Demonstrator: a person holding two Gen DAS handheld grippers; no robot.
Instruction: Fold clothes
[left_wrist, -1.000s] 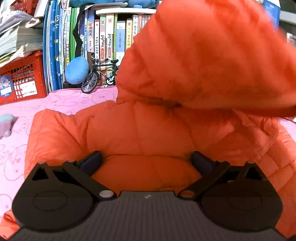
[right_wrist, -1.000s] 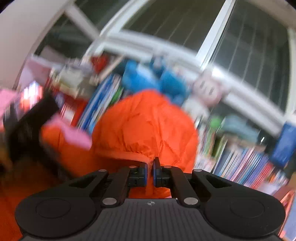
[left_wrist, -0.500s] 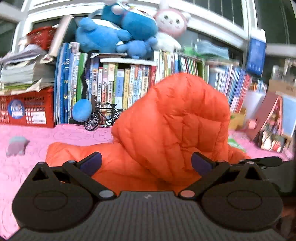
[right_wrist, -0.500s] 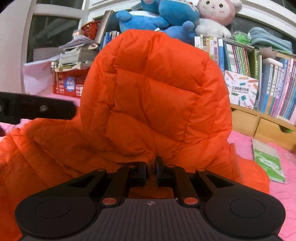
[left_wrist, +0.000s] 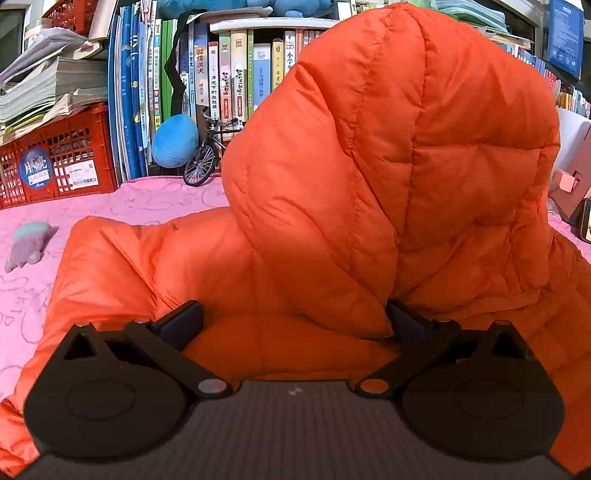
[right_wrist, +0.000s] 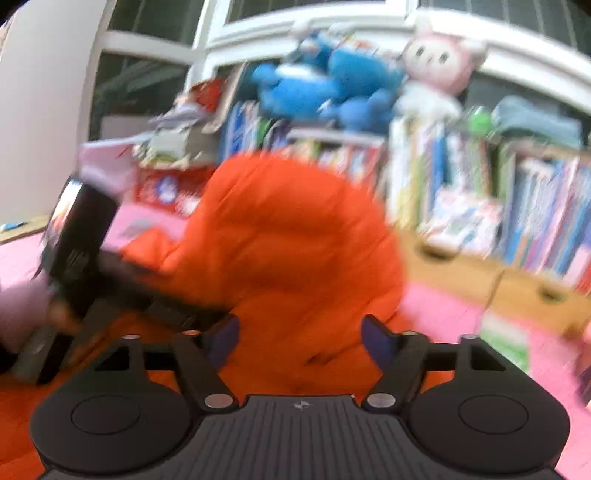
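1. The orange puffer jacket (left_wrist: 280, 258) is spread flat across the pink sheet (left_wrist: 155, 201), its hood (left_wrist: 399, 155) propped upright toward the bookshelf (left_wrist: 221, 74).
2. The left tongs (left_wrist: 291, 323) are held wide open, the hood's lower edge lying between them, ungripped.
3. The right tongs (right_wrist: 299, 338) are seen opening, blurred orange fabric lying loose between them.
4. The jacket's hem is cut off.

at about eleven o'clock in the left wrist view, a row of upright book spines (left_wrist: 221, 77) carries chinese lettering, mostly too small to read; one green-and-white spine (left_wrist: 290, 59) shows "小学". at nine o'clock, the red plastic lattice crate (left_wrist: 59, 155) bears a round blue sticker (left_wrist: 34, 173) with white characters and a white barcode label (left_wrist: 83, 178), both illegible. the right wrist view is too blurred for any lettering.
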